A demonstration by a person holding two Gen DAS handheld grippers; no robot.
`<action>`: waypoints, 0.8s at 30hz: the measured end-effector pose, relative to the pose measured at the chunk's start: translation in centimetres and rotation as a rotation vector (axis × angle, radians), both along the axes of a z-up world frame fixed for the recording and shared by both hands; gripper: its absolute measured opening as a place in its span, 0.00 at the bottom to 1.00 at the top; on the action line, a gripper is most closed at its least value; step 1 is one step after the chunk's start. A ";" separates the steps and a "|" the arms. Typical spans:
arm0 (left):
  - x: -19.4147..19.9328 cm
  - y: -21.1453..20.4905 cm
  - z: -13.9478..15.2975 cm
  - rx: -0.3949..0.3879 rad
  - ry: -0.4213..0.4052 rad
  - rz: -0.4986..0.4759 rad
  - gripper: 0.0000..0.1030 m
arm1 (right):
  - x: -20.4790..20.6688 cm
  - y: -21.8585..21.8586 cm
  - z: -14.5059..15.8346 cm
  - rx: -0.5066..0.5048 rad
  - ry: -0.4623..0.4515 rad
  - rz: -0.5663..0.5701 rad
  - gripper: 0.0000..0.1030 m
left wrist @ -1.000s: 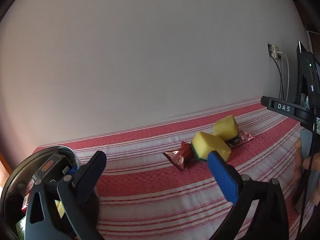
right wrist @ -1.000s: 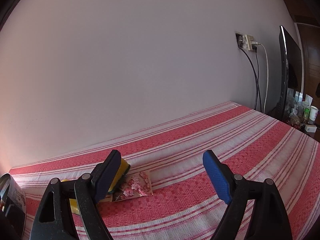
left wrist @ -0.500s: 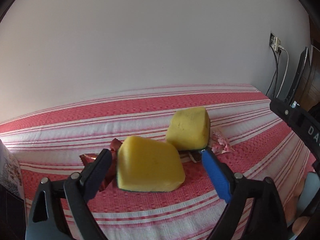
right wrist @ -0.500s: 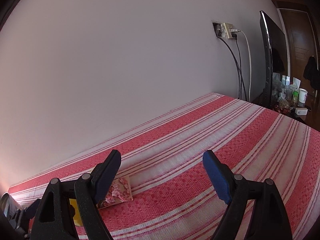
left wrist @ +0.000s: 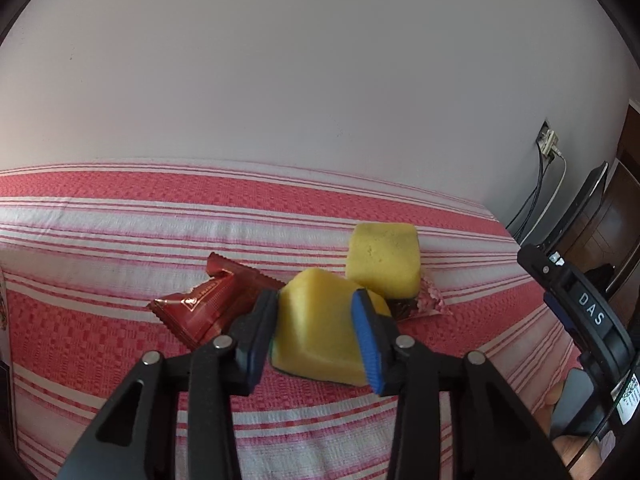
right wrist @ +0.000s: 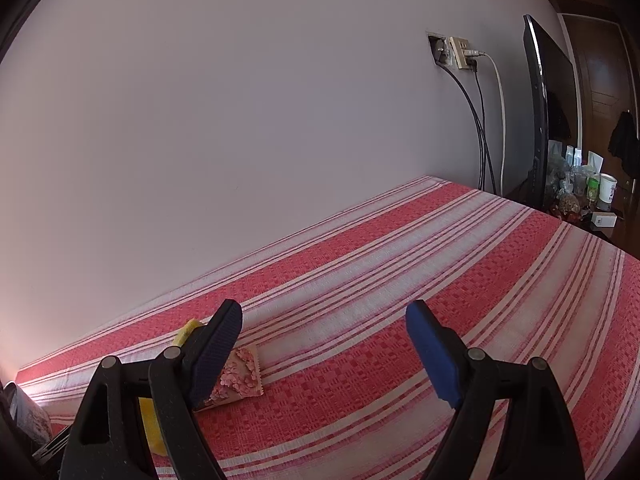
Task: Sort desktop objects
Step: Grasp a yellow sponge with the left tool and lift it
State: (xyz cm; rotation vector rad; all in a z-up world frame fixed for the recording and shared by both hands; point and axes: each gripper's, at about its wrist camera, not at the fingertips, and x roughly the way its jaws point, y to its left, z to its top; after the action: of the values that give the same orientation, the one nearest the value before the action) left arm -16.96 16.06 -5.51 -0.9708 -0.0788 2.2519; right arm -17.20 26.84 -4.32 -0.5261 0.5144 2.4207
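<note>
Sponge (left wrist: 320, 328), yellow, sits clenched between the pads of the left claw (left wrist: 316, 334) on the striped bench (left wrist: 120, 208), touching a red snack packet (left wrist: 208, 304), with a second sponge (left wrist: 384, 260) just behind, while the right claw (right wrist: 324, 344) hangs released above the cloth.

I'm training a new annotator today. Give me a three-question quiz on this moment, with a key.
1. True or false: the left gripper has its fingers on either side of the near sponge.
2. The red wrapper lies on which side of that sponge in the left wrist view: A left, B right?
3. Fill in: the right gripper is ____ and holds nothing.

Key: 1 true; 2 A; 3 open
</note>
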 end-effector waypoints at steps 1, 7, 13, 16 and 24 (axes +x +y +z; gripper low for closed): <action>0.0 0.2 0.1 -0.006 0.004 -0.016 0.39 | 0.0 0.1 -0.1 -0.009 -0.002 -0.001 0.84; -0.1 2.3 -0.5 -0.058 -0.047 -0.086 0.75 | 0.3 0.4 -0.5 -0.034 -0.006 -0.015 0.84; -0.3 2.9 -1.5 -0.133 -0.094 -0.078 0.74 | 0.2 0.5 -0.7 -0.055 -0.009 -0.011 0.84; 0.5 3.4 -1.5 -0.200 -0.054 -0.064 0.69 | 0.1 0.4 -0.8 -0.053 -0.012 -0.011 0.84; 3.4 -0.1 2.1 -0.141 0.207 0.032 0.66 | 0.2 0.8 -0.9 -0.058 -0.005 -0.003 0.84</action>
State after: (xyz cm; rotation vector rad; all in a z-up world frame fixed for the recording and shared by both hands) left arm -13.52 15.97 -3.40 -0.8065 0.1590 2.4002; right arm -16.99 27.59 -5.22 -0.5550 0.5839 2.4068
